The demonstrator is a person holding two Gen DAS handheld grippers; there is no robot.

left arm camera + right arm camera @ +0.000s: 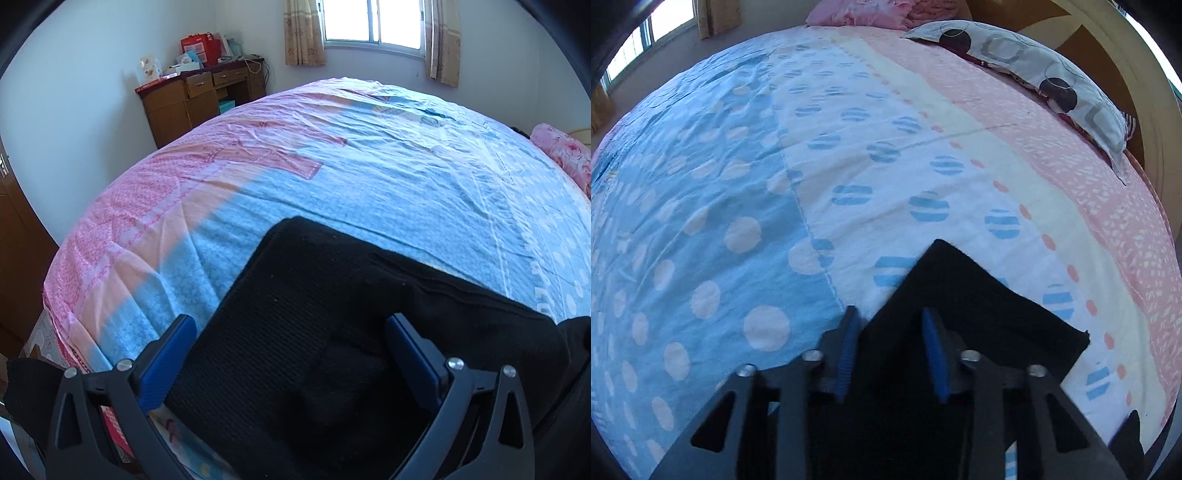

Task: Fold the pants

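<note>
my right claw pinches pants narrow; left claw gapes wide over fabric w/o grip. risk: one-sided lift skews fold on bedsheet.

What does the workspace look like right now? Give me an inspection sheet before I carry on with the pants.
Surface: bed sheet, blue and pink patchwork, wrinkled.
Job's things: black pants lying on the near edge of the bed; one end reaches between the right fingers.
Clutter: spotted pillow and pink bedding at the far edges.
Grippers: left hand-held gripper open above the pants; right hand-held gripper narrowed around the fabric, pad contact unclear.
Cables: a cord hangs off the wooden desk.
Surroundings: window with curtains, white walls.
</note>
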